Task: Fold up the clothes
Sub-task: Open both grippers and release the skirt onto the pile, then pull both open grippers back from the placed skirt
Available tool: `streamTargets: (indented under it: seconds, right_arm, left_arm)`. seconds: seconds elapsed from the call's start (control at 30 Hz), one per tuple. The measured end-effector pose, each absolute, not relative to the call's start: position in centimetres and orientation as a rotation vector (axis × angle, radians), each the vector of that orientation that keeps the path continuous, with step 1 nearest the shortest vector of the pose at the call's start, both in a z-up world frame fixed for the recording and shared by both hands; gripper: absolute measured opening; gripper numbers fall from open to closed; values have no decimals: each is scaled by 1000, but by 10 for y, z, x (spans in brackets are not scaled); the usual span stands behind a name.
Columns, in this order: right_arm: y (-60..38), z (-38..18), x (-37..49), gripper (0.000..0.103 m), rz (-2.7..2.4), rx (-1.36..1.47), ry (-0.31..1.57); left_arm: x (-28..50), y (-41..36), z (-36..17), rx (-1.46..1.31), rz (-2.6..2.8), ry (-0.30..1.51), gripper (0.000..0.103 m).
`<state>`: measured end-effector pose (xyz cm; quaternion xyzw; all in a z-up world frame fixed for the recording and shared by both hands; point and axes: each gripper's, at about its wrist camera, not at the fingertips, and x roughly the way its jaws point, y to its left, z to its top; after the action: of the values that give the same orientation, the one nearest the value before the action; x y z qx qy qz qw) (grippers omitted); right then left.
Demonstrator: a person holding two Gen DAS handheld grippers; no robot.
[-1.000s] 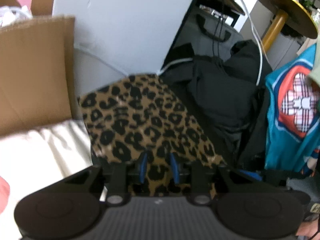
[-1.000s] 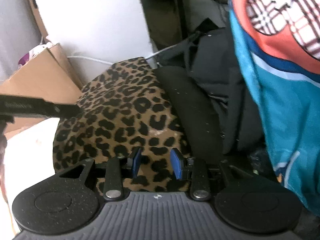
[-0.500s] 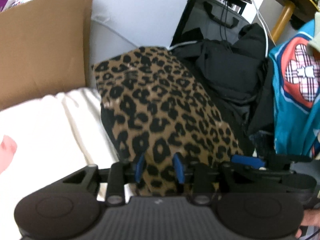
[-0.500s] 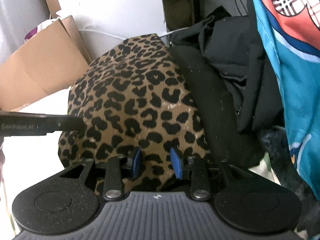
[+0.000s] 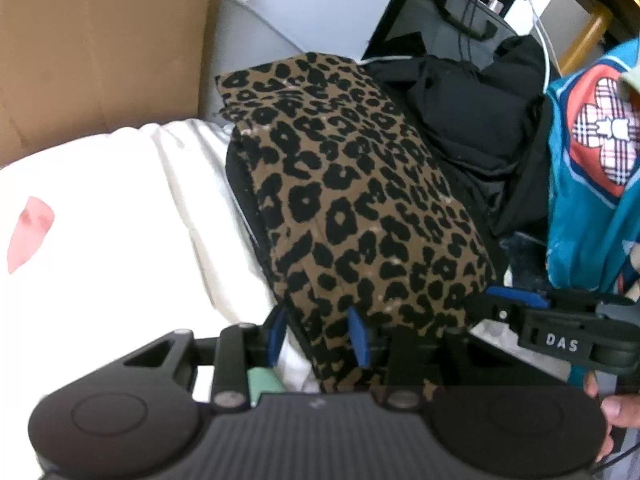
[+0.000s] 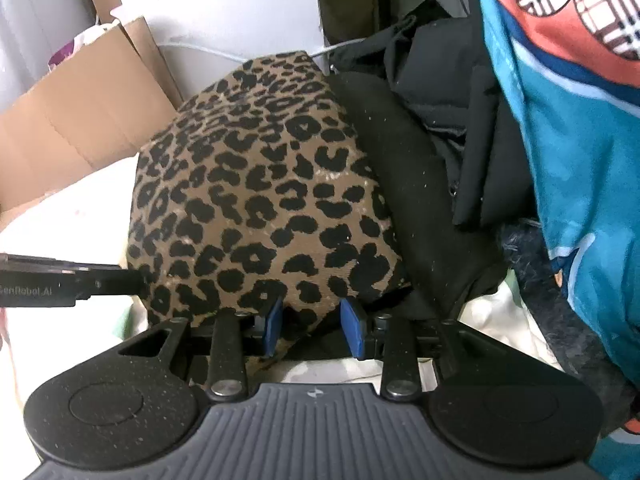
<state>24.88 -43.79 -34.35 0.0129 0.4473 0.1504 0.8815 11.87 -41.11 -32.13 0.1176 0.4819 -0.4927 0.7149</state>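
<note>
A folded leopard-print garment [image 5: 352, 200] lies on white bedding, next to a black garment. My left gripper [image 5: 316, 336] grips its near edge, with the fabric between the blue pads. My right gripper [image 6: 312, 330] holds the same garment [image 6: 260, 200] at its near right edge, also with fabric between its pads. The right gripper shows in the left wrist view [image 5: 560, 332] at the right. The left gripper shows in the right wrist view [image 6: 68, 284] at the left.
White bedding [image 5: 100, 240] spreads to the left. A cardboard box [image 5: 100, 48] stands behind it. A pile of black clothes [image 5: 472, 112] lies behind and to the right, and a teal printed garment [image 6: 580, 140] hangs at the far right. A white wall panel [image 6: 224, 4] stands behind.
Both grippers have come down and back with the leopard garment. It now lies lower and flatter on the bedding, and more of the white bedding shows at the left.
</note>
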Motion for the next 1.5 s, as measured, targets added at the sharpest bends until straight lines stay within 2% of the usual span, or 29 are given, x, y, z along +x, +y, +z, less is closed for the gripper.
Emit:
streamTargets:
  seconds: [0.03,0.1,0.23,0.27,0.3,0.37,0.43,0.5,0.67,0.8,1.5]
  right_arm:
    - [-437,-342,249,39,313,30,934]
    - [-436,-338,249,39,312,37,943]
    - [-438,-328,250,42,300,75,970]
    - [-440,-324,250,43,301,90,978]
    - [-441,-320,251,51,302,106,987]
    - [-441,-311,251,64,293,103,991]
    - [-441,-301,251,84,277,96,994]
    - [-443,-291,253,92,257,107,1001]
    - [-443,-263,251,96,227,126,1020]
    - [-442,-241,247,101,225,137,1039]
    - [-459,-120,210,102,207,206,1075]
  left_arm:
    - [119,-410,-318,258,-1089,1071,40]
    - [119,-408,-311,258,-1081,1078,51]
    - [121,-407,-295,258,-1065,1097,58]
    - [121,-406,-290,257,-1058,1103,65]
    - [121,-405,-285,257,-1050,1109,75]
    - [123,-404,-274,244,-1046,1127,86]
    - [123,-402,-262,244,-1046,1133,87]
    - [123,-401,-250,262,-1046,1130,90]
    - [125,-396,-219,259,-1004,1120,101]
    - [125,-389,-193,258,-936,1112,102]
    - [103,-348,-72,236,-856,1105,103]
